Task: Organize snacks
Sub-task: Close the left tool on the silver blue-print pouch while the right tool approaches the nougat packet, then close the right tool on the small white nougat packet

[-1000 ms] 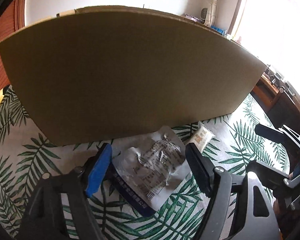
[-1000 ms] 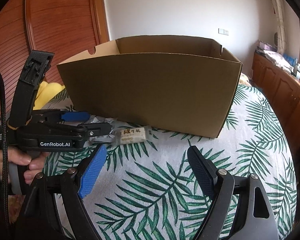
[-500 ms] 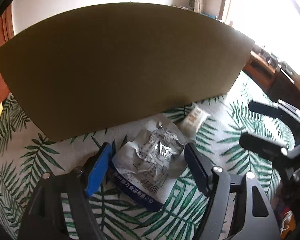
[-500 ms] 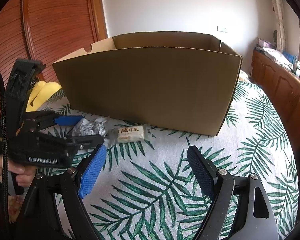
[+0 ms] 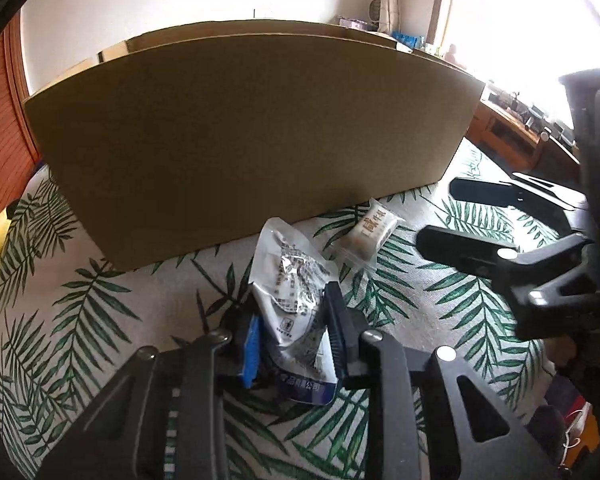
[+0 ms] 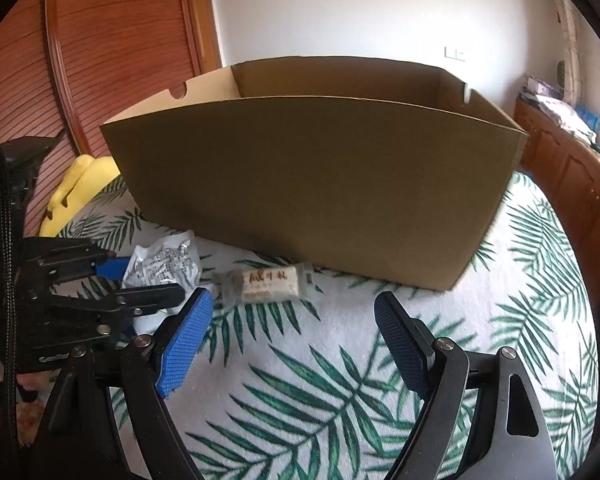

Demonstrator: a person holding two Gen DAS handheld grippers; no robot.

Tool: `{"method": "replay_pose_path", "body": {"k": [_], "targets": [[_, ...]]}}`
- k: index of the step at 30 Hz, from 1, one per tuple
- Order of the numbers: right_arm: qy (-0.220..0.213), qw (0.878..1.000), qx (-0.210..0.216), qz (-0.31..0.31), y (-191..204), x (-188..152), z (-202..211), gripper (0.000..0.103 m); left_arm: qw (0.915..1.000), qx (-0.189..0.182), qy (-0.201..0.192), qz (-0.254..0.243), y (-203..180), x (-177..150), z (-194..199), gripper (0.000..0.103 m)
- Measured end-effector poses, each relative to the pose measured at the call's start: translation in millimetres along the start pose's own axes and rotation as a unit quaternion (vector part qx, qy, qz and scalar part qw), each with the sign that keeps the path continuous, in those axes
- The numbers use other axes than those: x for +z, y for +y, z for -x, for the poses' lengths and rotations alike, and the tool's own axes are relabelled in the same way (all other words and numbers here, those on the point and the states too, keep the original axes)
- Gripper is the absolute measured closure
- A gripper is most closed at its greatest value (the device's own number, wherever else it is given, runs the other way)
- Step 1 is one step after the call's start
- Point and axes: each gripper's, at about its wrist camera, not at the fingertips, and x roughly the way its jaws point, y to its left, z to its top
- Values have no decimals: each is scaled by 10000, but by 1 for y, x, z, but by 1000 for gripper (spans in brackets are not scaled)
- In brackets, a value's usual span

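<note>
On leaf-print cloth [image 6: 340,340], close to front wall of big open cardboard box [image 6: 312,184]: silver snack bag [image 5: 296,296], clamped between pads of left gripper [image 5: 294,340], lower blue edge of bag poking out below pads. Crumpled and tilted up toward box; whether lifted clear of cloth or dragging on it, hard to tell from here. Just right of bag, small pale snack bar [image 5: 374,228] in clear wrapper, lying flat on cloth near box's base, touched by neither gripper. Seen from right wrist, same bar [image 6: 268,284] between bag [image 6: 164,264] and box's wall. Right gripper [image 6: 292,332] spread wide, nothing between its pads, hovering over bare cloth short of bar. Yellow plush thing [image 6: 76,188] at far left beside box, against wooden slatted door [image 6: 112,40].
</note>
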Motion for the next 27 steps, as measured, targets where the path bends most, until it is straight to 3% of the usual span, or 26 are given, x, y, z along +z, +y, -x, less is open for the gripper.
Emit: {"method": "replay_pose_path", "body": {"k": [19,27], "targets": [[676,9955,-103,652,26,12,-51,21,9988,30,-386,296,28,-11,44,79],[756,9947,-118,690,32,12,-52,37,9986,27,-397,354,21,-9,39,79]]}}
